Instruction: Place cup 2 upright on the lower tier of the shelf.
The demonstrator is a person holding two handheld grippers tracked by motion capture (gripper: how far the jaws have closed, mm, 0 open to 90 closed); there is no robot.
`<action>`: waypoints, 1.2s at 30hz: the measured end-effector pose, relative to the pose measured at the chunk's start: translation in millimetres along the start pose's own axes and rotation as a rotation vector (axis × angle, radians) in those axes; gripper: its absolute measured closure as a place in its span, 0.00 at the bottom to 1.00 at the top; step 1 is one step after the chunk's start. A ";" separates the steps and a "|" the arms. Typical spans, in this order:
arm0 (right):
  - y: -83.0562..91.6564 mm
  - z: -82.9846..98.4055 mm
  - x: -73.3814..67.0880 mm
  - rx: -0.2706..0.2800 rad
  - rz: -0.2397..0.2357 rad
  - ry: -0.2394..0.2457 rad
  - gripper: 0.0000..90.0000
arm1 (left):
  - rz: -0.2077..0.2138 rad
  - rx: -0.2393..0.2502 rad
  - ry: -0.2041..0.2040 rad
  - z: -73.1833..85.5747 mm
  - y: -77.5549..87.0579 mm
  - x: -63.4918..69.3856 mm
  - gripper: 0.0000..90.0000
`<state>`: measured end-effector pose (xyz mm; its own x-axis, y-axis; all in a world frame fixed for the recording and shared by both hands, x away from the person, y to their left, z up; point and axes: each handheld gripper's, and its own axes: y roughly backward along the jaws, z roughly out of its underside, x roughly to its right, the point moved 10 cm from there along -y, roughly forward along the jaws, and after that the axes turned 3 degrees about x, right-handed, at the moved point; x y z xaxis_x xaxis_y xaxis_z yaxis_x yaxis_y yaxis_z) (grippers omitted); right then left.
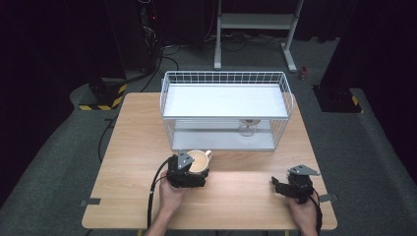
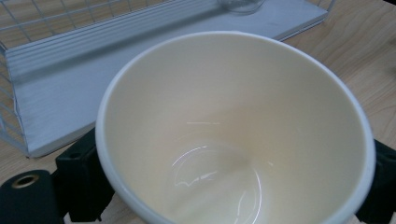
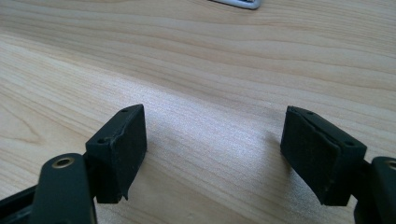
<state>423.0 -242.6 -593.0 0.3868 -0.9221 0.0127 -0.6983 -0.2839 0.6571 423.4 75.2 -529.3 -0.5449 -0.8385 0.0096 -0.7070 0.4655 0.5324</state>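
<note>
Wooden table (image 1: 133, 162): left gripper (image 1: 193, 173) clamps the cup (image 1: 197, 160), rack (image 1: 223, 110) placement pending; right gripper (image 1: 287, 186) idles, jaws apart.

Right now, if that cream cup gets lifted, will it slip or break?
The cup looks glossy, so it could slip in the left gripper. It seems hard, like ceramic, so probably stiff and breakable if dropped. It looks empty, so likely not too heavy.
</note>
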 end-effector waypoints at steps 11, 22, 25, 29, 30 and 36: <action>0.0 0.0 0.0 0.000 0.000 0.000 0.25 | 0.000 0.005 0.012 -9.3 -3.9 -5.6 0.10; 0.0 0.0 0.0 0.000 0.000 0.000 0.25 | -0.014 0.009 0.016 -22.2 -13.5 -10.5 0.10; 0.0 0.0 0.3 0.001 0.002 0.000 0.25 | -0.019 0.009 0.014 -24.1 -16.5 -12.2 0.10; 0.1 0.1 0.3 0.002 0.002 0.001 0.25 | -0.023 0.011 0.022 -26.3 -20.4 -13.4 0.10; 0.1 0.1 0.3 0.002 0.002 0.001 0.25 | -0.022 0.011 0.025 -26.5 -21.5 -14.2 0.10; 0.1 0.1 0.3 0.002 0.002 0.001 0.25 | -0.040 0.002 0.052 -25.2 -30.9 -22.7 0.10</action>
<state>423.0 -243.0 -593.0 0.3862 -0.9223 0.0152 -0.7002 -0.2824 0.6557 469.0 72.7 -524.7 -0.4921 -0.8699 0.0323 -0.7286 0.4319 0.5316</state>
